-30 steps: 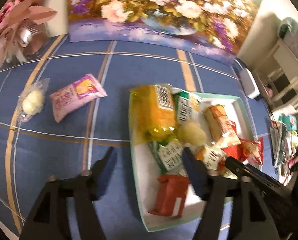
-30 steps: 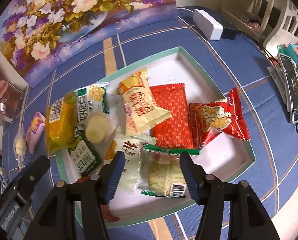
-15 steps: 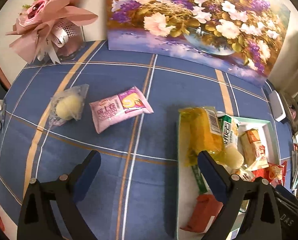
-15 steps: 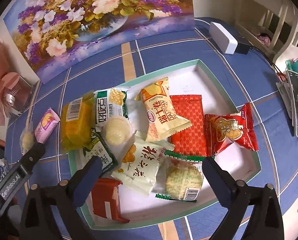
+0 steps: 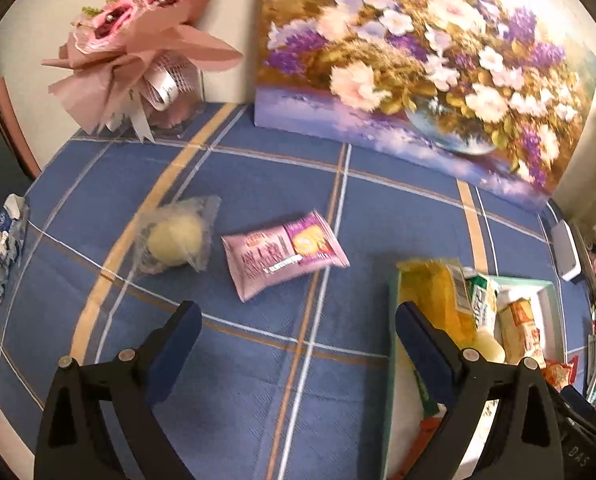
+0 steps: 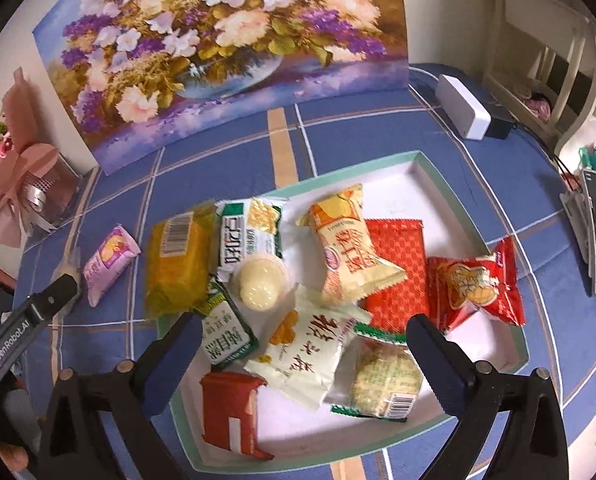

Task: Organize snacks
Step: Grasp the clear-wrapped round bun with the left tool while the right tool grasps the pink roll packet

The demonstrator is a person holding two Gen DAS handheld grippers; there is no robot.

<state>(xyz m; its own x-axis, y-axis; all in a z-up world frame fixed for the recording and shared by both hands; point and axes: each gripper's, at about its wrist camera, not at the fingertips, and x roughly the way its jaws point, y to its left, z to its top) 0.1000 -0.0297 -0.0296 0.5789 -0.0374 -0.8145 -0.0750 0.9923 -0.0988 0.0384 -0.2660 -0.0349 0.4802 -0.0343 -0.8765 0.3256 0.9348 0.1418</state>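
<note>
A big blue checked tablecloth (image 5: 258,360) covers the table. A flower painting (image 5: 417,60) stands at the back, and a pink bouquet (image 5: 130,40) sits in the back corner.

On the cloth sits a white tray (image 6: 437,184) with a green rim. It is packed with snacks, like a yellow packet (image 6: 178,264), a red bag (image 6: 477,284) and a round jelly cup (image 6: 260,284).

Two snacks are not in the tray yet. The pink packet (image 5: 282,254) lies flat on the cloth, near the tray's left side. A clear bag with a pale round cake (image 5: 174,236) lies just beside it, farther from the tray.

The left gripper (image 5: 298,336) is spread wide and holds nothing. It hangs above the cloth, aimed at the pink packet. The right gripper (image 6: 303,344) is spread wide too, empty, over the tray.

I think the pink packet is next. To do it well, the left gripper should go down with one finger on each long side of the packet, then squeeze softly around the middle. The packet is puffy and slippery, so a corner pinch might let it slide out.
</note>
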